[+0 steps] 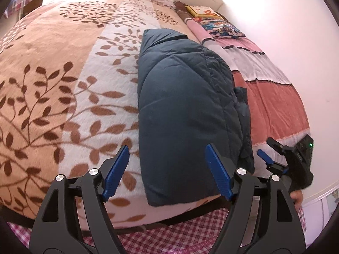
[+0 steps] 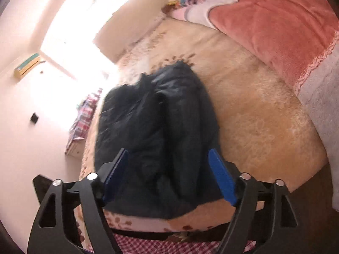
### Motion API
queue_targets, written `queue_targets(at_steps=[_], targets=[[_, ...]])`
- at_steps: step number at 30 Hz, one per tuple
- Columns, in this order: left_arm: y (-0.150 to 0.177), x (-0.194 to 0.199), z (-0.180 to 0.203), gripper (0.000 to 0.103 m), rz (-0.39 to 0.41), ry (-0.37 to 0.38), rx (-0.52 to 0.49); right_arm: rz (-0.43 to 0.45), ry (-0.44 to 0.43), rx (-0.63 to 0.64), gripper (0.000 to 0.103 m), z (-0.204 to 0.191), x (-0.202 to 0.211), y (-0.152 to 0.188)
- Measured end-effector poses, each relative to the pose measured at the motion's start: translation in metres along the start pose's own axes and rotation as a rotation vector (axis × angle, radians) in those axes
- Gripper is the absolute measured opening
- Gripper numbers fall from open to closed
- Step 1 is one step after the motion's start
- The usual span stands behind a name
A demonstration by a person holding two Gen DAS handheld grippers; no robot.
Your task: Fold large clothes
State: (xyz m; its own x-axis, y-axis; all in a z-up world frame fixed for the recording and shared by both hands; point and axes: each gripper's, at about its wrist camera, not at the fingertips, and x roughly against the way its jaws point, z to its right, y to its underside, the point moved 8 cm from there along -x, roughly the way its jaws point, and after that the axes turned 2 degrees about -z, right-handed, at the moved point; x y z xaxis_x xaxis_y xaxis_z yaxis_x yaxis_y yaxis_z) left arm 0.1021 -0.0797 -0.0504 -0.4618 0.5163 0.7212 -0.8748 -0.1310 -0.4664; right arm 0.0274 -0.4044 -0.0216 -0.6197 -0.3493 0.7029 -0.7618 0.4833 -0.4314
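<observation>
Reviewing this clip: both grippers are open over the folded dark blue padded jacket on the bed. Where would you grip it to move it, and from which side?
Probably the near short edge of the jacket, approached from the foot of the bed. It overhangs the leaf-print blanket slightly, so the left gripper and right gripper could pinch all layers together.

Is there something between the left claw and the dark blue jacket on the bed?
Nothing visible. The left claw is open, above the near end of the folded jacket, with only the leaf-pattern blanket beside it.
</observation>
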Motion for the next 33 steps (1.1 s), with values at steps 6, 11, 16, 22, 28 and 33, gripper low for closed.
queue_targets(at_steps=[6, 11, 16, 22, 28, 33], targets=[[-0.017, -0.011, 0.015, 0.077, -0.013, 0.029, -0.060, -0.071, 0.052, -0.028, 0.080, 0.004, -0.040, -0.016], [-0.032, -0.028, 0.019, 0.077, -0.028, 0.015, -0.119, -0.099, 0.053, -0.014, 0.085, 0.004, -0.063, -0.029], [-0.037, -0.046, 0.008, 0.080, -0.056, 0.003, -0.112, -0.161, 0.096, -0.046, 0.086, 0.022, -0.087, -0.032], [-0.038, -0.064, -0.001, 0.091, -0.084, 0.066, -0.073, -0.243, 0.063, -0.109, 0.087, 0.041, -0.116, -0.019], [-0.038, -0.079, 0.000, 0.094, -0.133, 0.181, 0.001, -0.263, 0.003, -0.107, 0.080, 0.040, -0.122, -0.018], [-0.038, -0.092, 0.001, 0.094, -0.157, 0.193, -0.015, -0.286, -0.078, -0.122, 0.058, 0.032, -0.133, -0.016]])
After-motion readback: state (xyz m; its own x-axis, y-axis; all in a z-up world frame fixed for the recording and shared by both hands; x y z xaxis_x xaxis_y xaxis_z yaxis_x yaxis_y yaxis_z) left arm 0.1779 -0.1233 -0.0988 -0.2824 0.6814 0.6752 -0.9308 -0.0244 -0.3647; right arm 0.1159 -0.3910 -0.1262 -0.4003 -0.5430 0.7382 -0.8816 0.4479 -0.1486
